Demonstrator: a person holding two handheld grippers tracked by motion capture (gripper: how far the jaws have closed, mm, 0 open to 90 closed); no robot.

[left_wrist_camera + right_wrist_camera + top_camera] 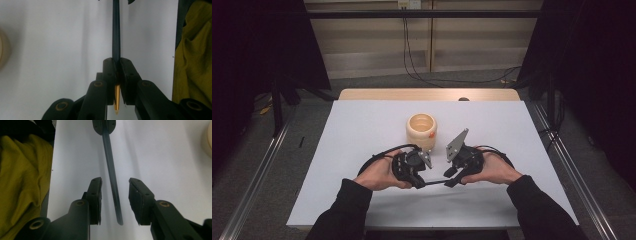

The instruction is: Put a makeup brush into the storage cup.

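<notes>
high view, handover step: left gripper clamps dark pen, right gripper jaws unclenched around it; next, squeeze onto the barrel.

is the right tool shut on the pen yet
Not yet: the right tool is open, its pads apart on either side of the dark pen without touching it.

Cream cup on white table (orange bit on side).
</notes>
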